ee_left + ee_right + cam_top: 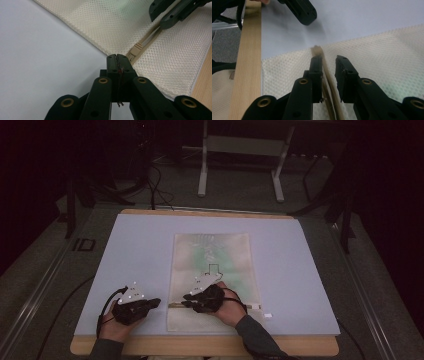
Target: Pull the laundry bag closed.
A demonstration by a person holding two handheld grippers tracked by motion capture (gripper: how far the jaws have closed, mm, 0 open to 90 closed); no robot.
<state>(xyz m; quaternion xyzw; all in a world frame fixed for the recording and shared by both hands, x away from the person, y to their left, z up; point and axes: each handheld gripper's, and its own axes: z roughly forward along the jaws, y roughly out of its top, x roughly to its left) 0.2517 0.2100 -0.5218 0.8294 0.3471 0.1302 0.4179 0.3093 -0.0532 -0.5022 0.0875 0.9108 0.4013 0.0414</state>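
My left tongs (pixel 117 58), clenched empty, rest beside the cream mesh laundry bag (pixel 117 25), my right tongs (pixel 329 65) straddle its beige zipper (pixel 325 72) ungripped: zip work unstarted, I judge.

1. The right gripper (pixel 328 62) hangs over a cream mesh bag (pixel 382 55), its jaws a little apart astride the bag's zip (pixel 329 82).
2. The zip's end (pixel 316 49) lies just beyond the jaws.
3. The other gripper (pixel 302 11) shows farther off over the pale mat (pixel 367 15).
4. A wooden table edge (pixel 247 65) runs along the left.
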